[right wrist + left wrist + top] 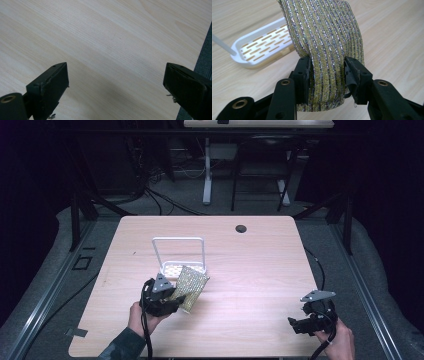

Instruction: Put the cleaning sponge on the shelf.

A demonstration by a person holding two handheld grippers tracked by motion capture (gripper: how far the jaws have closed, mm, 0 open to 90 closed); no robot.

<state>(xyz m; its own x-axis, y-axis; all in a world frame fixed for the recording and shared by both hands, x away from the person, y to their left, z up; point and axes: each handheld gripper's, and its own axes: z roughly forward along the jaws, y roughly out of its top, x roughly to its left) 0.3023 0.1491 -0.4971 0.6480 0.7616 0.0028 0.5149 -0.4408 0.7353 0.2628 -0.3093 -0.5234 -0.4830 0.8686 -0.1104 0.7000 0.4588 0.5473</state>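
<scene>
Left gripper (327, 75): jaws clamped on a gold-striped sponge (324, 37), held above the table.
Right gripper (117, 82): jaws wide apart, holding nothing, over bare wood.
Table (250, 270): pale wood.
White rack (178, 255): just beyond the sponge.
Room: dark, cables behind.

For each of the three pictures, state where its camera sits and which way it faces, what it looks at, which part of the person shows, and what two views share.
High view: above the person's side, facing forward and down on the table; both hands, left gripper, right gripper.
Left gripper view: rides that gripper, looking along its jaws clamped on the glittery cloth; white rack behind.
Right gripper view: rides the right gripper, facing bare tabletop between wide-open jaws.
Shared: the high and left gripper views both show cloth and rack.
</scene>
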